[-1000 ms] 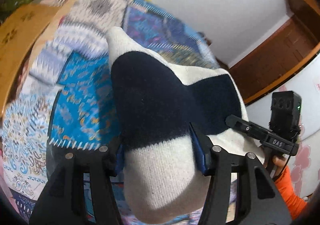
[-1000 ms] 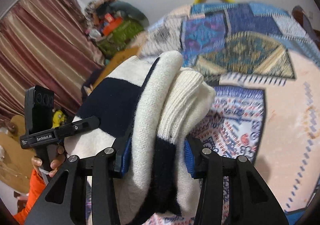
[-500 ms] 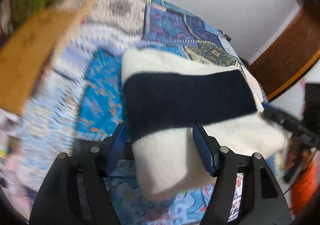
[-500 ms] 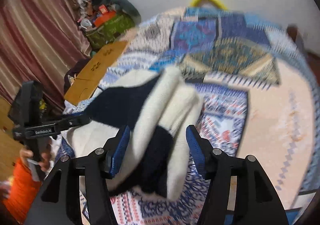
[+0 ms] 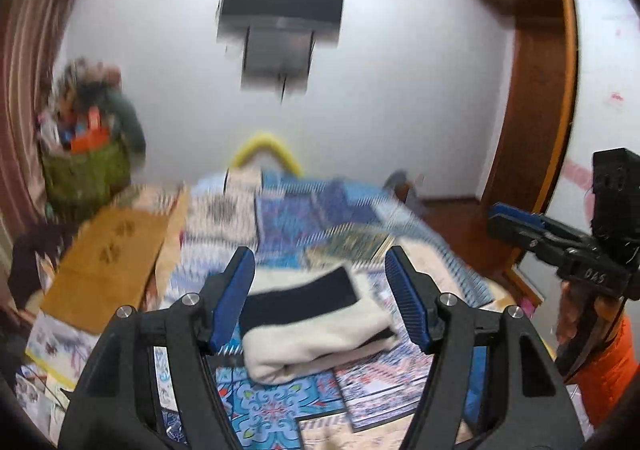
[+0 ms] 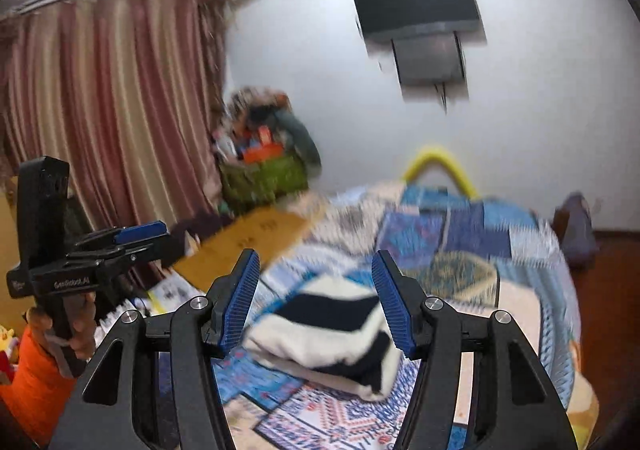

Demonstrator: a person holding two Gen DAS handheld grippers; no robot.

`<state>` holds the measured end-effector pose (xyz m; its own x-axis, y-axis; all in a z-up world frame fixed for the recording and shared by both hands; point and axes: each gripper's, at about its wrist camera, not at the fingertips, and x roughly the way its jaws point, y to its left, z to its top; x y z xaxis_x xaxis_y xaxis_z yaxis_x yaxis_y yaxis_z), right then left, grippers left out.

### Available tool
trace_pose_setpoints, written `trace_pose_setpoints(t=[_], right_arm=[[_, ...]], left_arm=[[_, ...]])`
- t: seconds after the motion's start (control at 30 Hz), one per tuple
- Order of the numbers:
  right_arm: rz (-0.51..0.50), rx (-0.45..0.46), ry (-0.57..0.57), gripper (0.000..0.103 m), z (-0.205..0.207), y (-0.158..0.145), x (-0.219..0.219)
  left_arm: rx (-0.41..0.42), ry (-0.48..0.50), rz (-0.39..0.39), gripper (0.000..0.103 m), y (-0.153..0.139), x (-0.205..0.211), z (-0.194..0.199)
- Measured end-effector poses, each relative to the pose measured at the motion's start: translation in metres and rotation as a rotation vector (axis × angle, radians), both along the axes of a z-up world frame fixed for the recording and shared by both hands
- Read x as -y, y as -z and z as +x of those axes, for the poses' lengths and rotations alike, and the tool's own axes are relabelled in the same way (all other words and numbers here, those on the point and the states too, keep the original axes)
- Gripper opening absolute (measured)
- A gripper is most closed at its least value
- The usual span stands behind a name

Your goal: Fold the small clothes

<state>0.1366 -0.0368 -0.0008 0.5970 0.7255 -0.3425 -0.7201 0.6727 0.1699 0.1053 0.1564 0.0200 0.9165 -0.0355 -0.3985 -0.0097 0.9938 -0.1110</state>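
A folded white knit garment with a wide dark band lies by itself on the patchwork bedspread. My left gripper hangs above and short of it, open, with nothing between its blue pads. Beside it, my right gripper is also open and empty, raised over the garment. Each gripper shows in the other's view, held by a hand in an orange sleeve: the right gripper at the right, the left gripper at the left. The views are motion-blurred.
A flat brown cardboard sheet lies along the bed's left side. Behind it stands a green basket heaped with things. A television hangs on the far wall, a striped curtain at left, a wooden wardrobe at right.
Both grippers let go of the folded garment, opened wider, and rose and drew back. The garment now lies flat on the bed, and the room's far wall has come into view.
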Motion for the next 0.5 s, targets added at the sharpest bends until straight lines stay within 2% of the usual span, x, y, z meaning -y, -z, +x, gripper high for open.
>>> trace_pose_setpoints(t=[0.13, 0.2, 0.27, 0.33, 0.4, 0.5], right_arm=[[0.041, 0.093, 0.006, 0.056, -0.043, -0.017, 0.007], [0.046, 0.126, 0.023, 0.059, -0.058, -0.018, 0.008], [0.047, 0.151, 0.046, 0.069, -0.071, -0.017, 0.01], [0.048, 0.166, 0.071, 0.083, -0.079, -0.015, 0.012], [0.046, 0.178, 0.103, 0.089, -0.085, -0.013, 0.013], [0.035, 0.194, 0.139, 0.101, -0.091, -0.012, 0.013]], left_arm=[[0.105, -0.03, 0.049, 0.067, -0.018, 0.028, -0.043], [0.142, -0.053, 0.068, 0.068, -0.021, 0.039, -0.06], [0.165, -0.077, 0.082, 0.072, -0.02, 0.047, -0.073], [0.18, -0.102, 0.104, 0.083, -0.018, 0.052, -0.082], [0.201, -0.13, 0.122, 0.095, -0.014, 0.057, -0.091], [0.206, -0.142, 0.117, 0.098, -0.011, 0.06, -0.099]])
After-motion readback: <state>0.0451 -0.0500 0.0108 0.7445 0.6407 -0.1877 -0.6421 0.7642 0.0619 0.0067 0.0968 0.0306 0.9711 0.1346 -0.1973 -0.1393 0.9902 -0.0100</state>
